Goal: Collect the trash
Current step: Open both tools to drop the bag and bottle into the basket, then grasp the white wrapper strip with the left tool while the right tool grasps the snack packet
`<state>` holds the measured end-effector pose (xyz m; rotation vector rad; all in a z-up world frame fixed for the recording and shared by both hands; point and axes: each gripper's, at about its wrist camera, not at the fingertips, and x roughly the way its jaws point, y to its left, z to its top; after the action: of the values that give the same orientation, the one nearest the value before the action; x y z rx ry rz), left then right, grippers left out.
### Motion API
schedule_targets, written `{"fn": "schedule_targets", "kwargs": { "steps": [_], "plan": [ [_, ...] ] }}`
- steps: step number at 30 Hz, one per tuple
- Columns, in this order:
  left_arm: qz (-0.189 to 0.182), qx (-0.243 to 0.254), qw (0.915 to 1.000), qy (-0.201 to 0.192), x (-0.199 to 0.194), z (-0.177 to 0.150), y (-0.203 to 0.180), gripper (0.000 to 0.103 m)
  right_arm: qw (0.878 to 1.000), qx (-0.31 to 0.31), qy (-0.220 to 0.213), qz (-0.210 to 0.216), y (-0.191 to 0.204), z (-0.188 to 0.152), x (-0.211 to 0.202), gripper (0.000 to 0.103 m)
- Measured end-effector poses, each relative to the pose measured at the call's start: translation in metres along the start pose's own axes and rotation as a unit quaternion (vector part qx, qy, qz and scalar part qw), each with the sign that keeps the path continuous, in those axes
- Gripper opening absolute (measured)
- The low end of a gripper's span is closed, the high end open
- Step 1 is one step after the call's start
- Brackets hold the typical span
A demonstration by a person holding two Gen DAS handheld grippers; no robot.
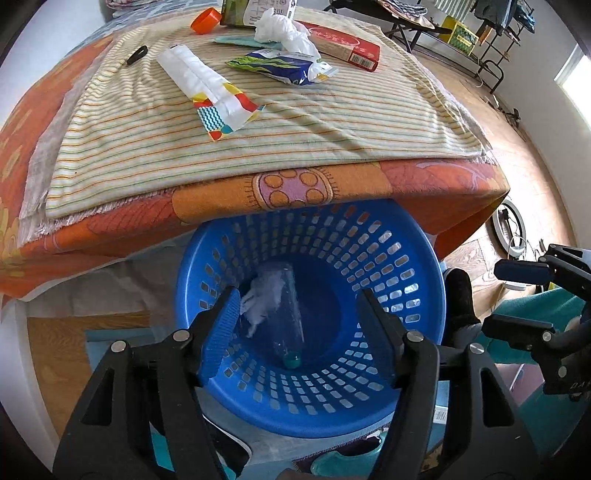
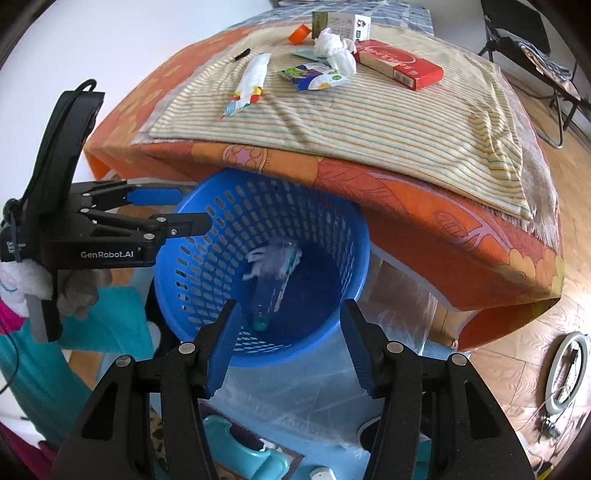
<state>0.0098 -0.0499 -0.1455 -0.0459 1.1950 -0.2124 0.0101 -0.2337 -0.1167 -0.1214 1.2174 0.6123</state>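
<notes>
left wrist: striped cloth [image 1: 258, 140] on orange table cover [image 1: 92, 236], wood floor [image 1: 517, 173], left gripper [image 1: 301, 325] wide, empty

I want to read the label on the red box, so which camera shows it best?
The right wrist view: the red box lies whole and unobstructed, its top and barcode end facing the camera. In the left wrist view the red box is partly hidden behind the crumpled white tissue.
</notes>
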Motion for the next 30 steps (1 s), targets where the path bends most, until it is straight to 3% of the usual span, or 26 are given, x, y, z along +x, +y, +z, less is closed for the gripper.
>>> {"fn": "schedule_targets", "kwargs": {
  "steps": [18, 21, 30],
  "plan": [
    [-0.003, -0.027, 0.9992, -0.03, -0.018, 0.016, 0.006, 0.067, 0.999, 0.01, -0.031, 0.007, 0.0, 0.013, -0.017, 0.056],
    [-0.005, -0.035, 0.9986, -0.039, -0.023, 0.022, 0.009, 0.067, 0.999, 0.018, -0.039, 0.015, -0.003, 0.02, -0.023, 0.061],
    [-0.003, -0.069, 0.9954, -0.067, -0.041, 0.051, 0.029, 0.067, 0.996, 0.02, -0.08, 0.013, -0.012, 0.059, -0.046, 0.062]
  ]
}}
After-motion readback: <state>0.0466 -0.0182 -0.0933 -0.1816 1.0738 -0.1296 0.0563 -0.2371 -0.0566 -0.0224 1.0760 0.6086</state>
